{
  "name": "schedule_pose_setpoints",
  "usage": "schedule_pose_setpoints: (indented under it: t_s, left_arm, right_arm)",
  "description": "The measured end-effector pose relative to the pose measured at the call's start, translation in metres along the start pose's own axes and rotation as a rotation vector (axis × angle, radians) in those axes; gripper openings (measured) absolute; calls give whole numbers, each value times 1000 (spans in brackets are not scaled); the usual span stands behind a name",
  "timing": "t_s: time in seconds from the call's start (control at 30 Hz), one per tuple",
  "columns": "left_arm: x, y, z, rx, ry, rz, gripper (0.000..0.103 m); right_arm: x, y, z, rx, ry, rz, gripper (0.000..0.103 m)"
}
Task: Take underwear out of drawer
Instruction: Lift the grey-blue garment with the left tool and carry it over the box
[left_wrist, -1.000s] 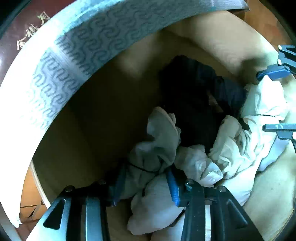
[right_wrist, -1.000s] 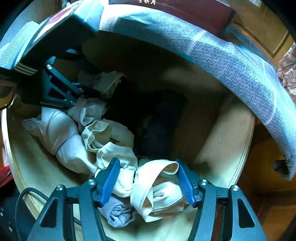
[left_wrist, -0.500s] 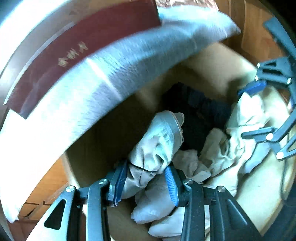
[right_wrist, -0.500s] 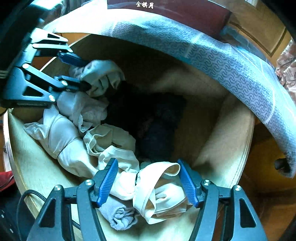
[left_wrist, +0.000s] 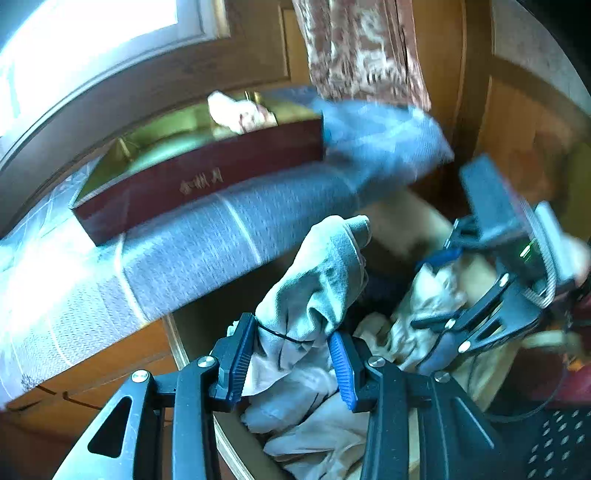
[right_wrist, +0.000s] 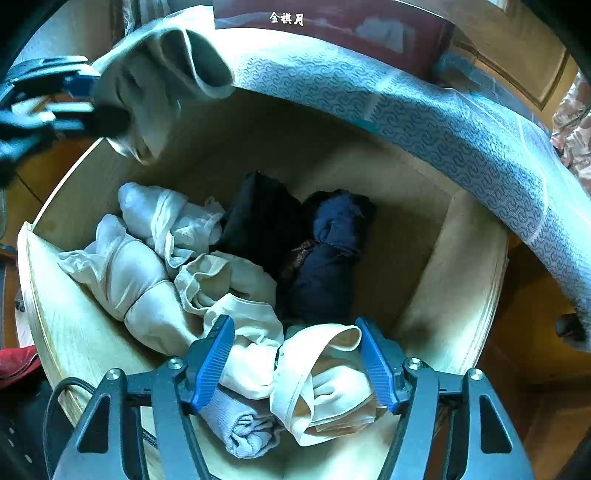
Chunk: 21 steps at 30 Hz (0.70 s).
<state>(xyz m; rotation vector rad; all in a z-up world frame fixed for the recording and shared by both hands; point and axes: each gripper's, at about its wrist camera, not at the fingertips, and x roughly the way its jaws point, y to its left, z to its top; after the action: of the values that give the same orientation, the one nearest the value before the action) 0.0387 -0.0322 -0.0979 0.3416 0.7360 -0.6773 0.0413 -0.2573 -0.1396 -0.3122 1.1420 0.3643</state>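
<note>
Underwear is what my left gripper (left_wrist: 291, 350) has: its blue ribbed pads are pinched on a pale grey rolled piece of underwear (left_wrist: 317, 280), which stands up from between them. In the right wrist view that same grey roll (right_wrist: 155, 85) hangs in the air above the far left corner of the light wooden drawer (right_wrist: 469, 280), clear of the clothes below.

Inside the drawer, going from the left wall across, I see a bunch of cream and white silky garments (right_wrist: 144, 266) by the left wall, then a black folded garment (right_wrist: 262, 221) and a navy rolled garment (right_wrist: 328, 258) towards the back middle; the right part of the drawer floor is bare wood.

My right gripper (right_wrist: 295, 362) sits at the near edge with its jaws spread wide, the pads on either side of a cream waistbanded piece of underwear (right_wrist: 321, 376) without squeezing it. A small lavender roll (right_wrist: 240, 424) lies just beside its left pad.

Above the drawer runs a blue-grey patterned cloth (right_wrist: 443, 125) with a dark red box (left_wrist: 199, 184) on top.
</note>
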Motion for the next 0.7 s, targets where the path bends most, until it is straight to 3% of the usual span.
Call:
schedule_pose_setpoints:
  t_s: [0.37,0.53,0.7]
  left_arm:
    - [-46,36,63,-151,-200,-10,40]
    - [-45,57,113,-189,-236,-11,40]
    - [-16,77,166,-225,-204,25,40]
  right_arm:
    - [-11,-3,0,5,-8,10,69]
    - [-14,-4,0,5,-9,14,70]
    - [-16,-4,0,5,-10,17,70]
